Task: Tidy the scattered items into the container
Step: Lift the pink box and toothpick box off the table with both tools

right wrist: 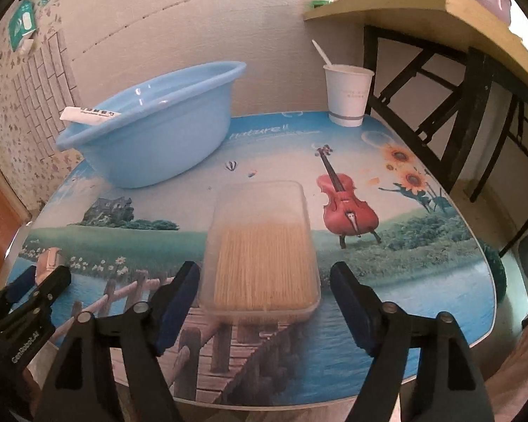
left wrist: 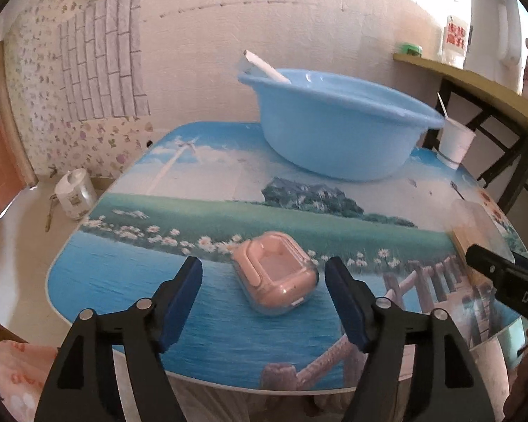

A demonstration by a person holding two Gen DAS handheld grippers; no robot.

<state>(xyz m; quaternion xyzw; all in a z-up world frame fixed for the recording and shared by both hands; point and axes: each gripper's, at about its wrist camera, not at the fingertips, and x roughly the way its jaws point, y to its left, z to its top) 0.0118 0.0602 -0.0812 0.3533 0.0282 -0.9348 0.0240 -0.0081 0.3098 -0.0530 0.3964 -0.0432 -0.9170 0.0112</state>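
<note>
The left black plastic two-finger gripper (left wrist: pixel 264 283) has angular arms, blue rubber fingertip pads (left wrist: pixel 181 299) and round silver pivot screws. The right black plastic two-finger gripper (right wrist: pixel 264 286) looks identical; white lettering marks both housings.

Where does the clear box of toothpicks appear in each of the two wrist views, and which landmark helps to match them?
Left wrist view: the clear box of toothpicks lies at the far right edge of the table, partly hidden behind the right gripper.
Right wrist view: the box lies in the centre, on the table, just ahead of the open right gripper.
Shared landmark: the blue basin, at the far side of the table in both views.
</note>
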